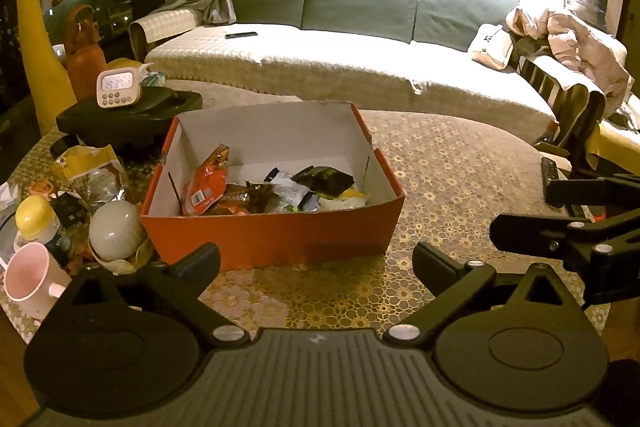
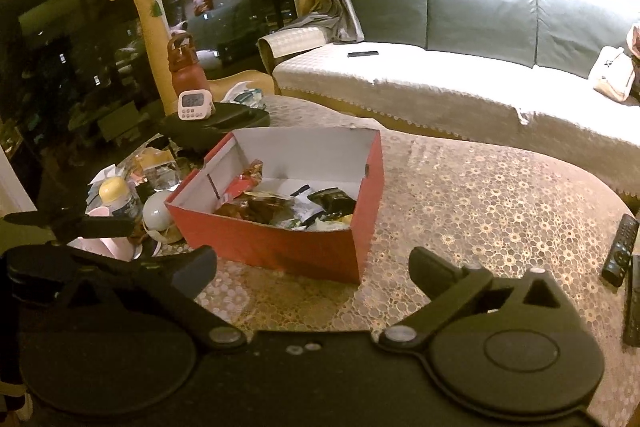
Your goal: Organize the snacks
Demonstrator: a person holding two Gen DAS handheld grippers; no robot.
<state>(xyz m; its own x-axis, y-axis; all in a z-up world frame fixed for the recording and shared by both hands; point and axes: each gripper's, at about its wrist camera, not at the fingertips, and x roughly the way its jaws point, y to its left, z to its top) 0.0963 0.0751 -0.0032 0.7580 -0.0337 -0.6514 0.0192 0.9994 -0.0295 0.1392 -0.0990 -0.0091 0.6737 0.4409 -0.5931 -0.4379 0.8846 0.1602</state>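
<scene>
Judging by the table (image 1: 460, 163), the sorting looks nearly done: one red box (image 1: 276, 227) at twelve o'clock from the claws holds a heap of snack packets (image 1: 256, 193), roughly six, overlapping. One loose yellow bag (image 1: 92, 167) sits in clutter at nine o'clock. Left gripper (image 1: 316, 263) and right gripper (image 2: 312, 267) are both spread wide, empty.

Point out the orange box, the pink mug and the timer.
Orange box (image 1: 280, 233): left wrist view, on its near outer wall.
Pink mug (image 1: 28, 279): left wrist view, on the inside of its open mouth.
Timer (image 2: 193, 103): right wrist view, on its front, just below the display.
</scene>
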